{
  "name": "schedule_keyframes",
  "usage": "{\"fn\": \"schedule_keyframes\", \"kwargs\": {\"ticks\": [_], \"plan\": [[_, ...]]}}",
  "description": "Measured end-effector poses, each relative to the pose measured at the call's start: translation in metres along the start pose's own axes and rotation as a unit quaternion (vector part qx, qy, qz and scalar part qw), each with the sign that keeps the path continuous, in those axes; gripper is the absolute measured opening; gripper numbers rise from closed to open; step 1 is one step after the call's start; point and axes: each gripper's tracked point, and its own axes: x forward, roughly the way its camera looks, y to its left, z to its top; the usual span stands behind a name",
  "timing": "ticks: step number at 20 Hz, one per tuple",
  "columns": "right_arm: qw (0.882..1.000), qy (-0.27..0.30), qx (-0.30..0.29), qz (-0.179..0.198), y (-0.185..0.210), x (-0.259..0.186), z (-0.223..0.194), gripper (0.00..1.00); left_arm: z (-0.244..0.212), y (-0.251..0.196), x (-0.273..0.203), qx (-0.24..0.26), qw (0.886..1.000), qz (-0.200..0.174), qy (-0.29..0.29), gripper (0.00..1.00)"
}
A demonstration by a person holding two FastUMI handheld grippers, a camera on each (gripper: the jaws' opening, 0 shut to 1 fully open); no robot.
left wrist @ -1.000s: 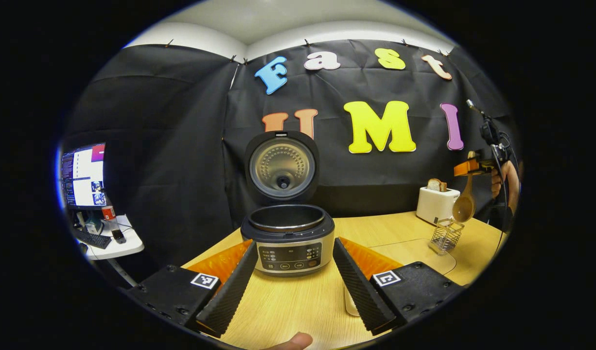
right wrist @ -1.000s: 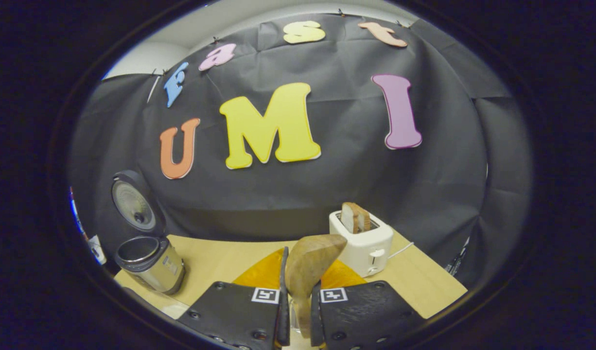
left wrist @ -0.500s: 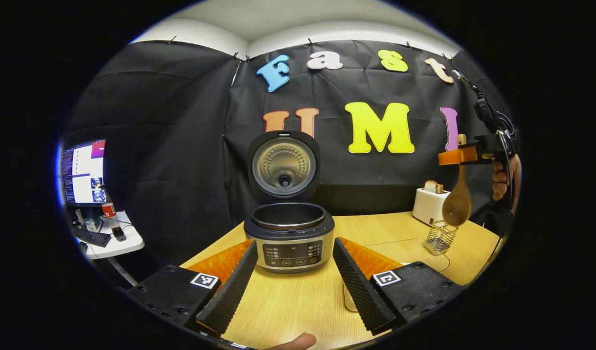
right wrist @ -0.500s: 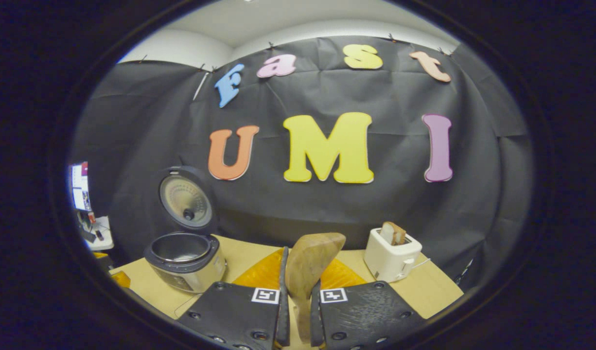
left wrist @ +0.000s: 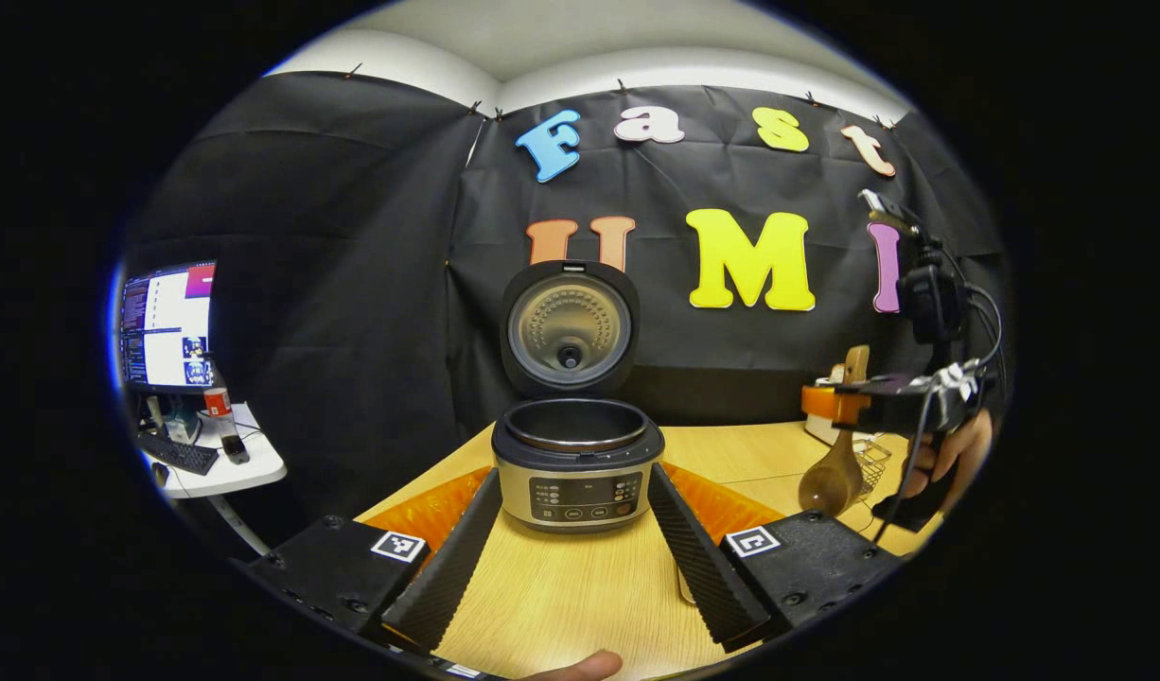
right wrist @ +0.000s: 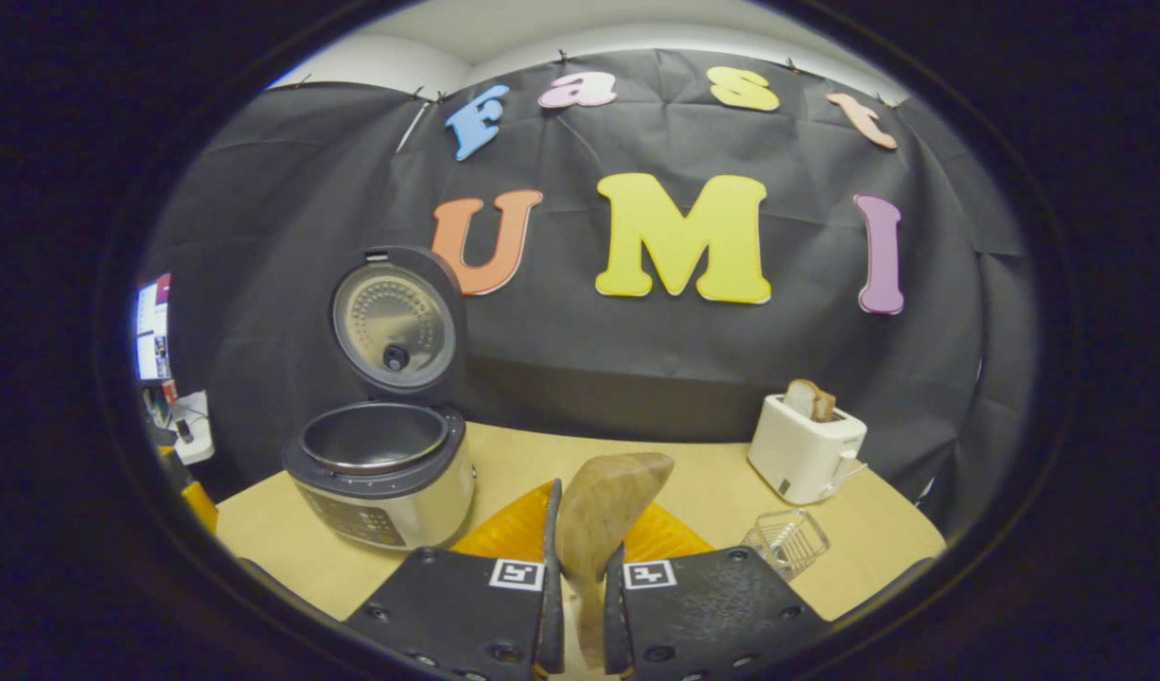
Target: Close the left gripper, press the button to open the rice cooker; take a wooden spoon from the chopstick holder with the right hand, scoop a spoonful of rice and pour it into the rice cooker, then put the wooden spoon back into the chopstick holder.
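The rice cooker (left wrist: 575, 463) stands in the middle of the wooden table with its lid (left wrist: 569, 326) raised and its dark pot bare. My left gripper (left wrist: 572, 567) is open just in front of it, one finger to each side of the control panel. At the right, my right gripper (left wrist: 831, 405) is shut on the wooden spoon (left wrist: 831, 478), bowl hanging down near the tabletop. In the right gripper view the spoon (right wrist: 601, 515) sticks out between the fingers of my right gripper (right wrist: 580, 591), with the cooker (right wrist: 381, 473) to the left. The wire chopstick holder (right wrist: 786, 541) stands at the lower right.
A white toaster (right wrist: 807, 445) with a slice of bread stands at the back right of the table. A monitor (left wrist: 168, 326) and a small side table (left wrist: 216, 468) are off to the left. A hand (left wrist: 949, 454) holds the right gripper. A fingertip (left wrist: 580, 667) pokes in below.
My right gripper has come down from high above the chopstick holder with the spoon and moved toward the cooker. The left gripper has stayed open in front of the cooker.
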Motion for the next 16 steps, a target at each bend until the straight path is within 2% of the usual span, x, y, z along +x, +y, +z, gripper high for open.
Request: {"fn": "schedule_keyframes", "kwargs": {"ticks": [5, 6, 7, 12, 16], "plan": [[0.998, 0.020, 0.018, -0.058, -0.015, 0.017, -0.027, 0.16, 0.002, -0.012, -0.001, 0.024, 1.000, -0.011, -0.005, 0.99], [0.997, 0.026, 0.017, -0.071, -0.019, 0.019, -0.029, 0.16, 0.001, -0.013, -0.001, 0.021, 1.000, -0.014, -0.004, 0.95], [0.996, 0.035, 0.013, -0.076, -0.020, 0.022, -0.033, 0.16, 0.000, -0.013, -0.001, 0.018, 1.000, -0.016, -0.003, 0.99], [0.991, 0.071, 0.003, -0.114, -0.019, 0.036, -0.039, 0.16, 0.001, -0.010, -0.001, 0.012, 1.000, -0.018, 0.000, 0.99], [0.991, 0.082, 0.013, -0.102, 0.007, 0.040, -0.045, 0.16, 0.000, -0.003, -0.001, 0.010, 1.000, -0.011, 0.001, 0.99]]}}
